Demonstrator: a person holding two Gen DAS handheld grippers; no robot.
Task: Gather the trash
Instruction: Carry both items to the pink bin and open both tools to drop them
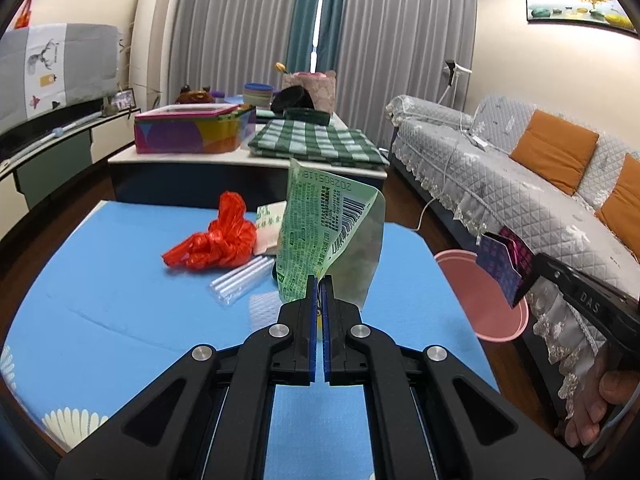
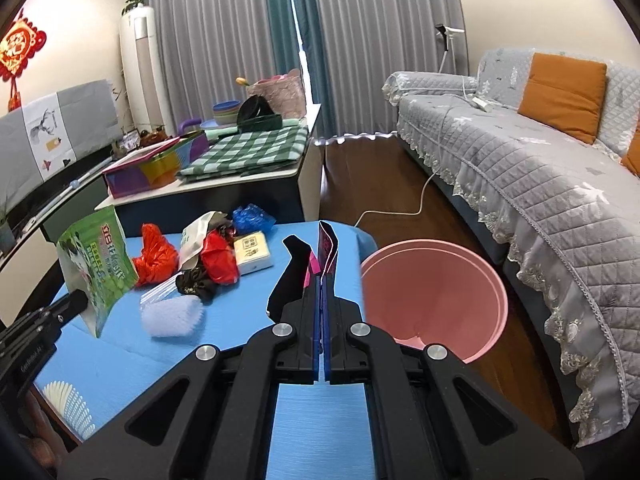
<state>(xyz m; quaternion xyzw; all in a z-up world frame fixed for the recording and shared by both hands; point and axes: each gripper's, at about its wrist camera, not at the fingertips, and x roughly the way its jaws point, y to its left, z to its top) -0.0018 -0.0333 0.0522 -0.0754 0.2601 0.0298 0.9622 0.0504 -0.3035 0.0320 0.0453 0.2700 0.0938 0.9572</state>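
My left gripper (image 1: 320, 278) is shut on a green snack wrapper (image 1: 320, 224) and holds it upright above the blue table (image 1: 120, 300); the wrapper also shows in the right wrist view (image 2: 100, 264). My right gripper (image 2: 322, 276) is shut on a dark purple and pink packet (image 2: 316, 260), held at the table's right edge beside the pink bin (image 2: 436, 292). That packet (image 1: 502, 260) hangs over the bin (image 1: 480, 300) in the left wrist view. A red plastic bag (image 1: 216, 240), clear straws (image 1: 240, 280) and other litter lie on the table.
A blue bag (image 2: 252, 218), a cream packet (image 2: 252, 252) and a white foam piece (image 2: 172, 316) lie on the table. A second table (image 1: 240, 156) with a checked cloth and a colourful box stands behind. A grey sofa (image 2: 520, 168) runs along the right.
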